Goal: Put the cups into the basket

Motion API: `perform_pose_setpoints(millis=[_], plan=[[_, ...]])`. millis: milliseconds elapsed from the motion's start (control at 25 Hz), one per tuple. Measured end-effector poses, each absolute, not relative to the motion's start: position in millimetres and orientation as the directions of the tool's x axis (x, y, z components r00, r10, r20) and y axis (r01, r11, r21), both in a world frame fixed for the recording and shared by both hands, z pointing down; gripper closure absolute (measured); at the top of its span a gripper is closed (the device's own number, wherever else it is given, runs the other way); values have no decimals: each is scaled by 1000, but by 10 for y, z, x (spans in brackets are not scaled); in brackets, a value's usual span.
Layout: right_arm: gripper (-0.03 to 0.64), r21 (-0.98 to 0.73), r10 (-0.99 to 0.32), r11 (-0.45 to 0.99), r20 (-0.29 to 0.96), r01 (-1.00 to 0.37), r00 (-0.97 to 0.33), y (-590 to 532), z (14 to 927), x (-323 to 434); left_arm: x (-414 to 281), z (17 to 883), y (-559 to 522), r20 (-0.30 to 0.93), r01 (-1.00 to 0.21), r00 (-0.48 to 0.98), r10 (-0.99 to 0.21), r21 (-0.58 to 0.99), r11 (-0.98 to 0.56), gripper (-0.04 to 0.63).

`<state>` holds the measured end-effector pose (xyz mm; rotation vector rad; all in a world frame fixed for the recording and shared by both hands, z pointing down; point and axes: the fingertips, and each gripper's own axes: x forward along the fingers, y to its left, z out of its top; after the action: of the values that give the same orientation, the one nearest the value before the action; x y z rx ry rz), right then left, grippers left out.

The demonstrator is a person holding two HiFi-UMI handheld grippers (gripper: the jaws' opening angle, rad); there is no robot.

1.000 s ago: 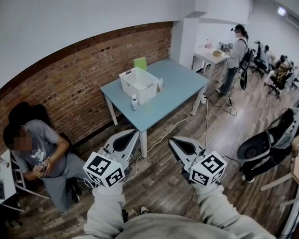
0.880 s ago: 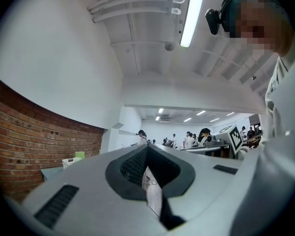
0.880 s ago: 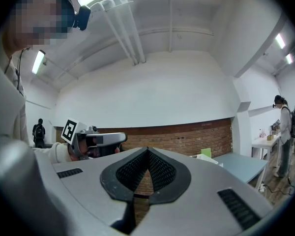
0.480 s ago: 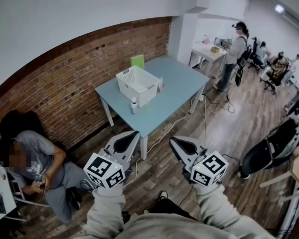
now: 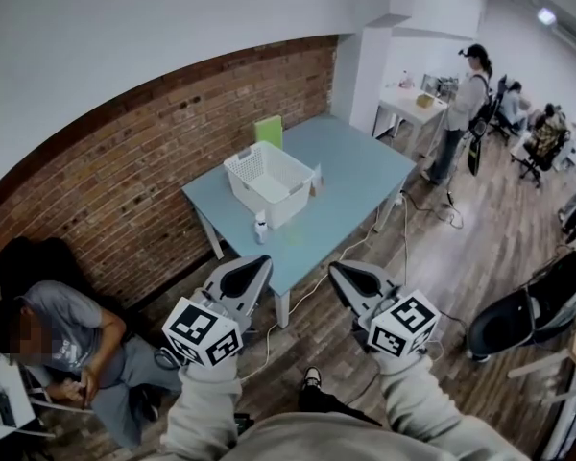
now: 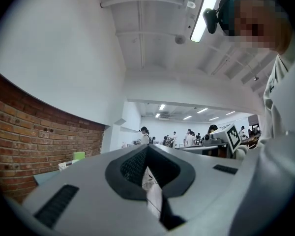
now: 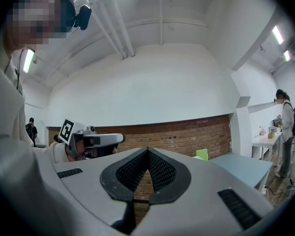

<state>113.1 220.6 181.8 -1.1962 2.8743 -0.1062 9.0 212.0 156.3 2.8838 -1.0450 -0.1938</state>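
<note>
A white slatted basket (image 5: 269, 174) stands on a light blue table (image 5: 350, 176) some way ahead of me. In front of the basket is a small white cup-like item (image 5: 260, 227), and another small item (image 5: 316, 179) sits at its right side; both are too small to make out. Behind the basket a green object (image 5: 269, 130) stands upright. My left gripper (image 5: 262, 260) and right gripper (image 5: 338, 268) are held side by side over the wooden floor, short of the table's near corner. Both point level, both are shut, and nothing is in them. In the gripper views the left gripper's (image 6: 146, 147) and the right gripper's (image 7: 147, 150) jaws meet at the tips.
A curved brick wall (image 5: 144, 161) runs behind the table. A person (image 5: 62, 339) sits at the lower left. Another person (image 5: 470, 99) stands by a white table (image 5: 411, 104) at the back right. Cables (image 5: 403, 224) trail over the floor. A dark stroller-like object (image 5: 528, 310) stands at the right.
Both grippers have moved forward together towards the blue table, which now lies closer under their tips. The seated person has slid towards the lower left of the view. Both grippers stay shut.
</note>
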Motion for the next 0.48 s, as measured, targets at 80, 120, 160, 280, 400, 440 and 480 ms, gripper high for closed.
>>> perform_pose_setpoints(millis=[80, 120, 160, 280, 400, 440, 480], plan=[[606, -73, -706, 706, 1, -704, -708, 1926, 1804, 1209, 150, 1510, 1834, -105, -639, 756, -647, 101, -763, 600], [606, -74, -704, 708, 2, -702, -710, 1790, 1805, 1253, 189, 1501, 1692, -112, -640, 754, -647, 100, -762, 600], [606, -76, -703, 709, 3, -701, -712, 1658, 1808, 1302, 237, 1503, 1555, -117, -639, 754, -647, 98, -763, 600], [606, -85, -696, 715, 1, -694, -718, 1281, 1781, 1452, 401, 1466, 1182, -107, -644, 752, -651, 92, -759, 600], [606, -82, -677, 734, -3, -675, -736, 990, 1734, 1519, 506, 1365, 878, -101, -661, 738, -667, 90, -745, 600], [606, -80, -670, 740, -5, -668, -742, 915, 1726, 1534, 540, 1349, 796, -103, -663, 736, -669, 91, -743, 600], [606, -79, -664, 745, -7, -662, -747, 846, 1728, 1546, 575, 1347, 722, -103, -664, 735, -671, 91, -742, 600]])
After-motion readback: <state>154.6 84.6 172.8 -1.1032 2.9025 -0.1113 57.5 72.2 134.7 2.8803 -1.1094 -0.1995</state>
